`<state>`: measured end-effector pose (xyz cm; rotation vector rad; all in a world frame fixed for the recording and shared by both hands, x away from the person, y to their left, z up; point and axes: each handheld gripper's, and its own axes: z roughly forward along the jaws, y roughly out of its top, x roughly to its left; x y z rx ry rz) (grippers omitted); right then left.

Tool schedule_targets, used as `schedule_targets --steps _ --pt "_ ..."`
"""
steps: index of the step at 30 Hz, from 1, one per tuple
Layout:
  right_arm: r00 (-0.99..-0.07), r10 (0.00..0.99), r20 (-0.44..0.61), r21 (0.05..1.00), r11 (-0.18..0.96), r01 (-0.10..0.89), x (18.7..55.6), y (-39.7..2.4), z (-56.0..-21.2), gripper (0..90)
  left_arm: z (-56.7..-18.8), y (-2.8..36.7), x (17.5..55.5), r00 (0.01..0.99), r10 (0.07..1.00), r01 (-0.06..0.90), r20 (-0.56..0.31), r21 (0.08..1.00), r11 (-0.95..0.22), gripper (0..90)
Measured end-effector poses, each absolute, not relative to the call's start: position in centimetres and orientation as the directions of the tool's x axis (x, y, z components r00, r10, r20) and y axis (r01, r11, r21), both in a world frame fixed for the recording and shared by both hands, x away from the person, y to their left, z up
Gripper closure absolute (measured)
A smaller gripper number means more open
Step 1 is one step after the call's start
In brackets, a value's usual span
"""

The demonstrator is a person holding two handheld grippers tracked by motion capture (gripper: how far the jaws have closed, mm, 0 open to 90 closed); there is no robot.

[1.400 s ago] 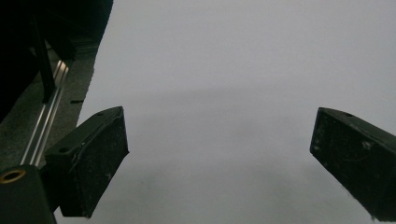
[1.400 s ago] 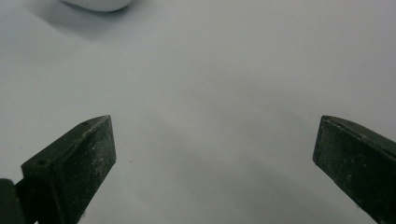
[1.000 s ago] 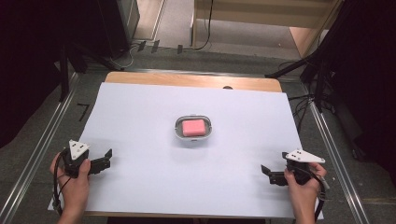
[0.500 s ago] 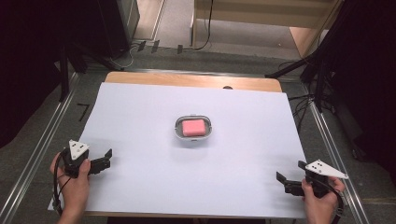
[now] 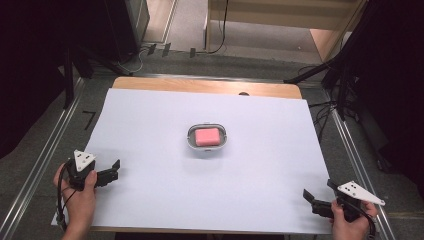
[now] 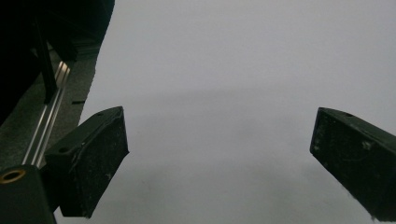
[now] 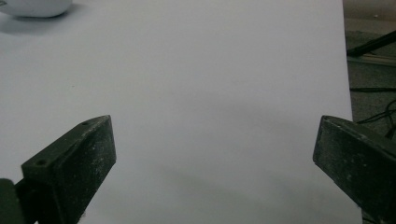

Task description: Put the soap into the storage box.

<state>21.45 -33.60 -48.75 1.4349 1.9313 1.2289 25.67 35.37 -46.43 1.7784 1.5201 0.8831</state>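
Where the pink block is: the pink block (image 5: 207,136) lies in a small grey tray (image 5: 191,141) in the middle of the white bench (image 5: 150,200).
Which way it lies: up and to the right of the left hand-held gripper (image 5: 113,171); up and to the left of the right hand-held gripper (image 5: 311,196).
Who is nearer: the left one looks a bit nearer, but both are well apart from it.
Long side: runs left to right.
Left hand-held gripper: jaws wide apart, holding nothing.
Right hand-held gripper: jaws wide apart, holding nothing.
How it looks: pink, flat, with soft corners.
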Motion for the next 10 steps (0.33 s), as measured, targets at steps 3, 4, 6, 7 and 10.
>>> schedule_targets --steps 3,4,6,7,10 --pt "-0.366 0.920 0.143 0.848 0.077 0.524 21.29 -33.46 -48.97 0.0 -46.43 35.43 25.69 0.111 0.990 0.568 0.085 0.812 -0.133 4.7" --pt "-0.369 0.919 0.140 0.849 0.080 0.522 21.25 -33.41 -49.05 0.0 -46.40 35.46 25.69 0.112 0.990 0.571 0.084 0.810 -0.133 4.7" --pt "-0.379 0.914 0.146 0.845 0.084 0.528 21.23 -33.40 -49.26 0.0 -46.41 35.45 25.70 0.112 0.990 0.572 0.081 0.810 -0.131 4.6" --pt "-0.378 0.914 0.150 0.842 0.082 0.533 21.28 -33.40 -49.31 0.0 -46.43 35.42 25.71 0.110 0.991 0.570 0.081 0.811 -0.130 4.7" --pt "-0.384 0.909 0.162 0.842 0.076 0.534 21.35 -33.60 -49.35 0.0 -46.41 35.46 25.70 0.111 0.990 0.571 0.082 0.811 -0.131 4.7"
